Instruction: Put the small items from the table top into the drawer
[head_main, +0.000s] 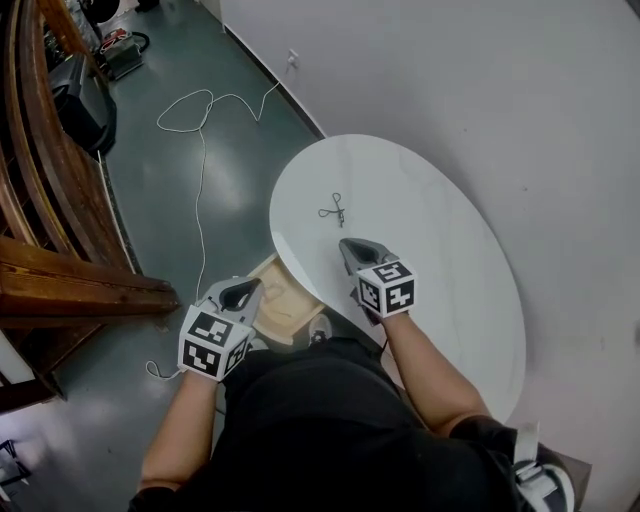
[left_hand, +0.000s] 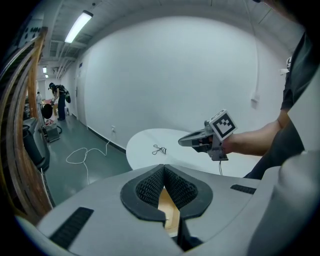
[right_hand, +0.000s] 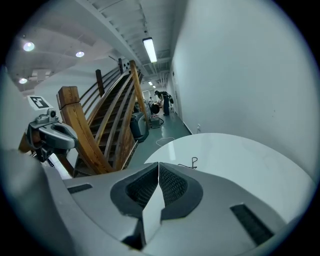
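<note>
A small black wire-like item (head_main: 333, 209) lies alone on the white oval table (head_main: 440, 240), toward its far left edge. It also shows in the left gripper view (left_hand: 159, 149) and the right gripper view (right_hand: 193, 162). My right gripper (head_main: 352, 246) hovers over the table just short of the item, shut and holding nothing (right_hand: 158, 165). My left gripper (head_main: 238, 293) hangs off the table's left side above the open wooden drawer (head_main: 285, 308), shut and holding nothing (left_hand: 163, 167). Drawer wood (left_hand: 169, 212) shows below its jaws.
A white cable (head_main: 200, 110) loops across the green floor left of the table. A wooden stair rail (head_main: 50, 190) runs along the left. The white wall (head_main: 480, 90) stands close behind the table. Dark equipment (head_main: 80, 95) sits at the far left.
</note>
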